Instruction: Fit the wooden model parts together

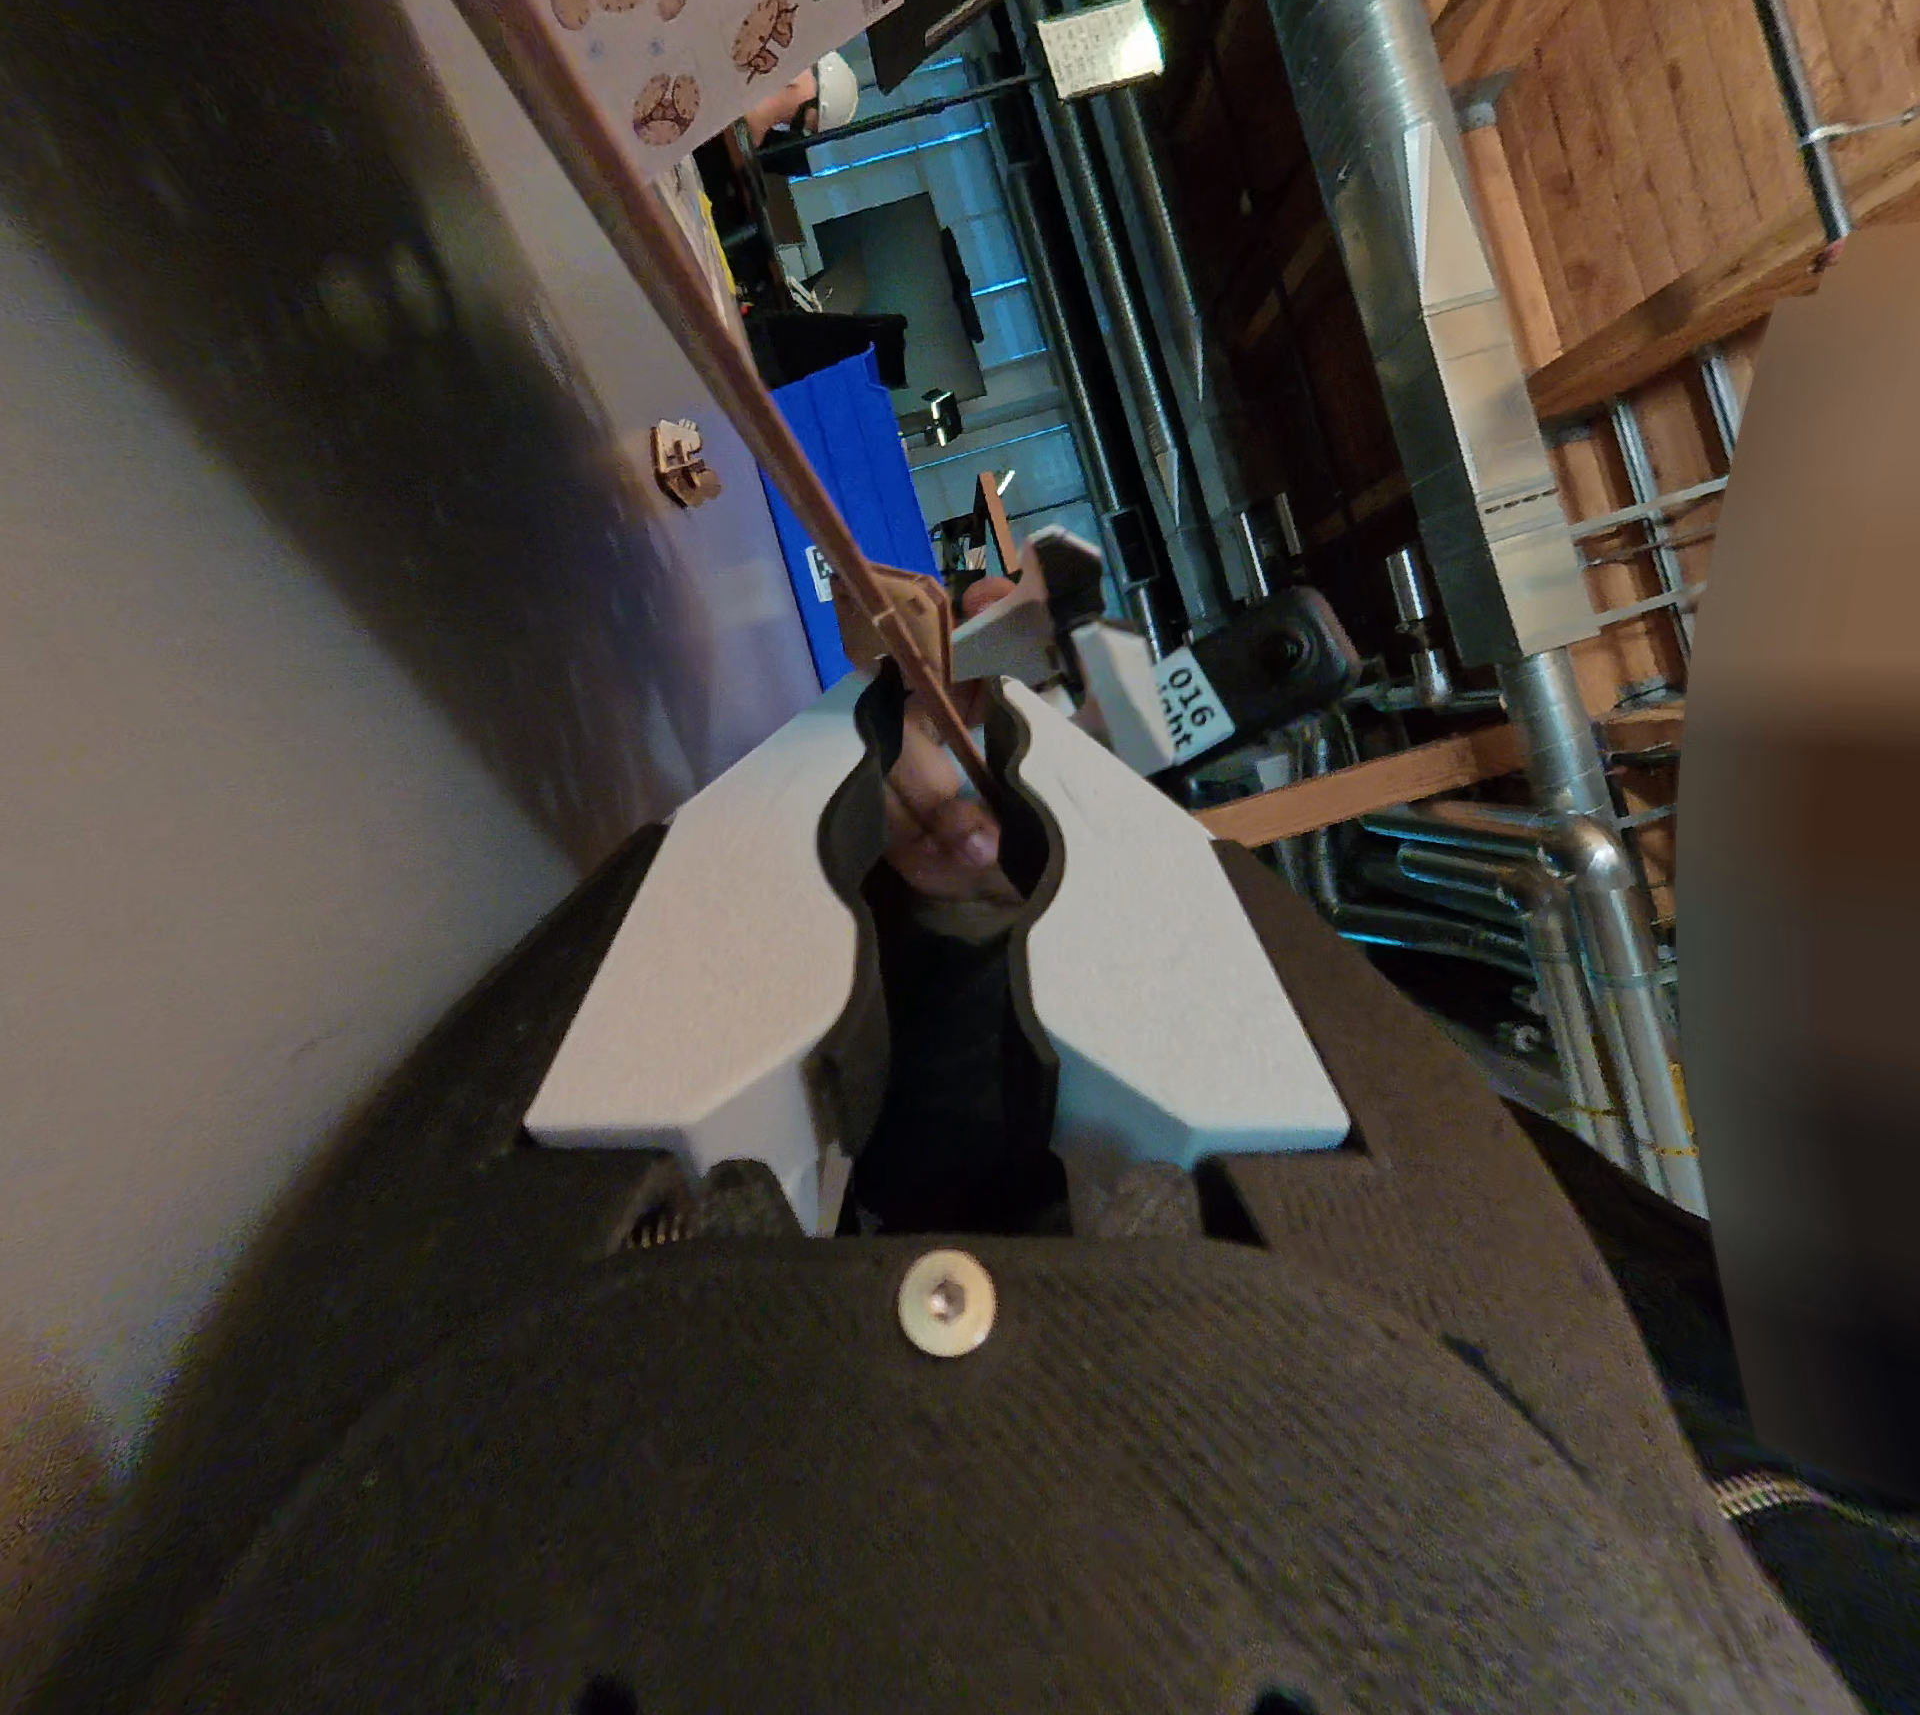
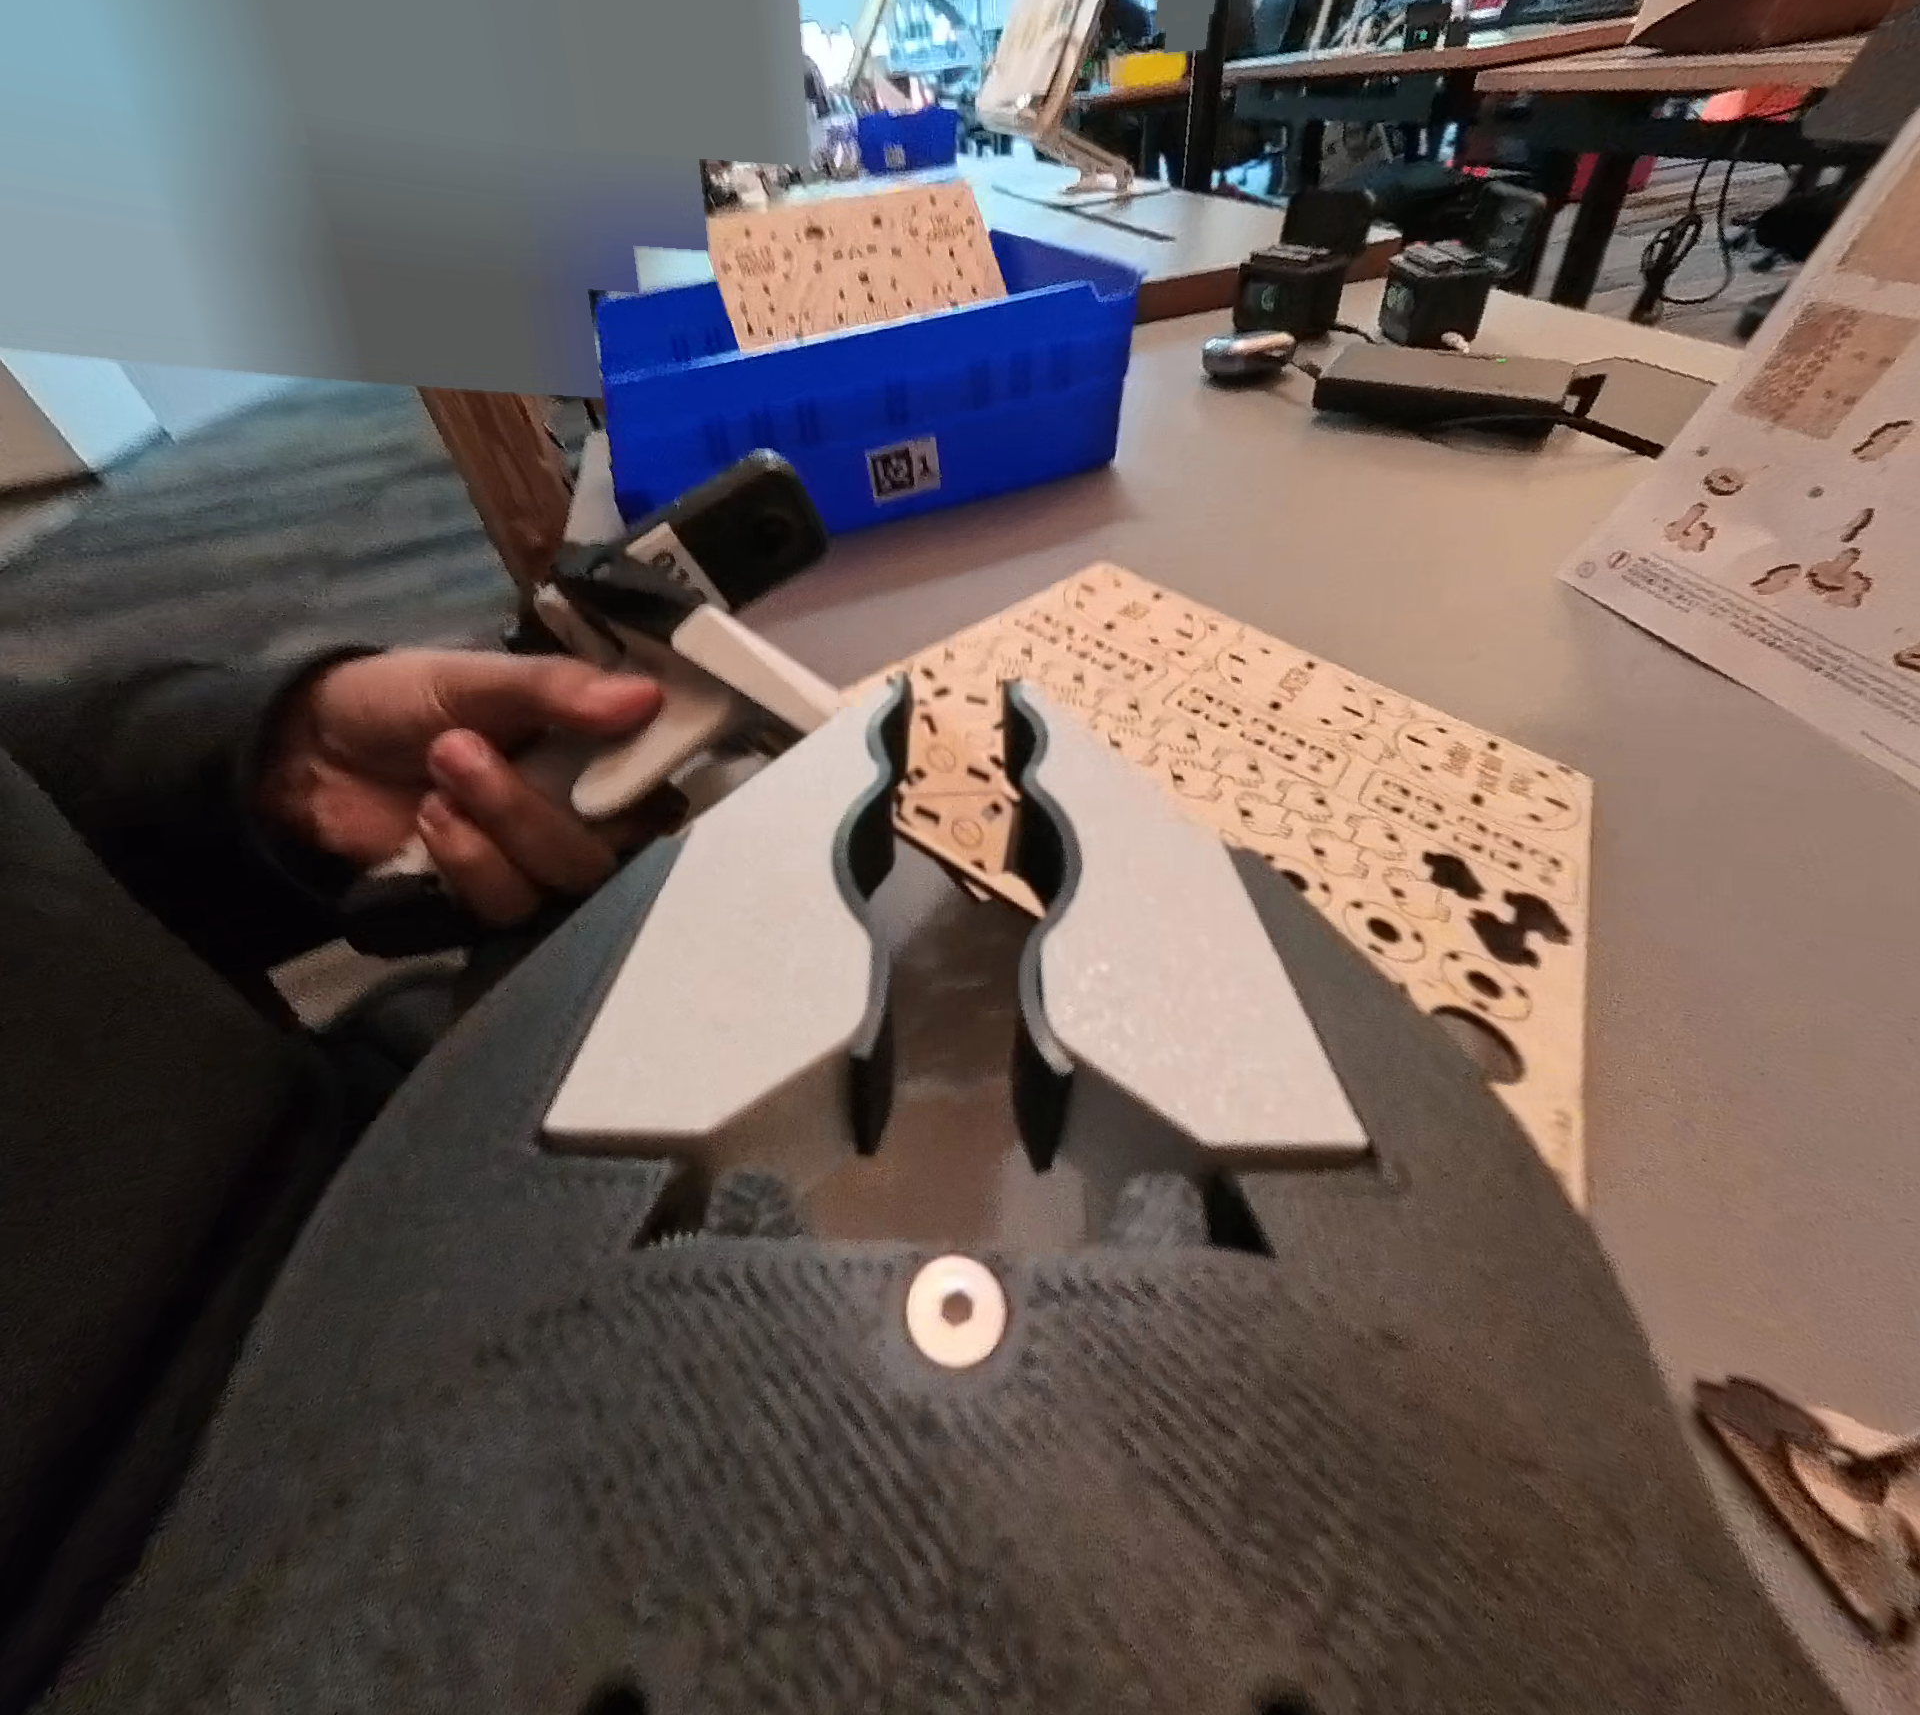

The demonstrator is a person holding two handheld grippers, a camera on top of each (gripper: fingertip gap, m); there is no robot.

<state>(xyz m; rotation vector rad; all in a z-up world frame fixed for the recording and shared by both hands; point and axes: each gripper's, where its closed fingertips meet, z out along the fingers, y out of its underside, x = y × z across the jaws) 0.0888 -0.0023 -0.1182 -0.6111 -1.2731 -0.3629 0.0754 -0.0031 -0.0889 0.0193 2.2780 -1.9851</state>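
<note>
**Left wrist view.** The left gripper (image 1: 940,730) has its jaws nearly closed on a thin wooden sheet (image 1: 665,294), seen edge-on. The sheet crosses the narrow gap at a slant and runs up and away to the upper left, clear of the grey table (image 1: 208,626). A sheet caught aslant near one end will likely pivot easily, so this hold calls for steady pressure and no twisting. A small wooden piece (image 1: 902,616) sits against the sheet just beyond the fingertips. The right gripper (image 1: 1013,626) reaches in beside that piece. A blue bin (image 1: 852,460) stands behind.

**Right wrist view.** The right gripper's (image 2: 956,730) jaws stand a little apart with a small flat wooden piece (image 2: 956,798) lying tilted between them. It reaches toward both pads, but I cannot tell whether they press on it. A tilted piece is best handled slowly. Below it, a flat cut-out sheet (image 2: 1299,782) lies on the table (image 2: 1351,543). At the left, a hand (image 2: 447,761) holds the left gripper (image 2: 727,678), pointed toward these fingertips.
</note>
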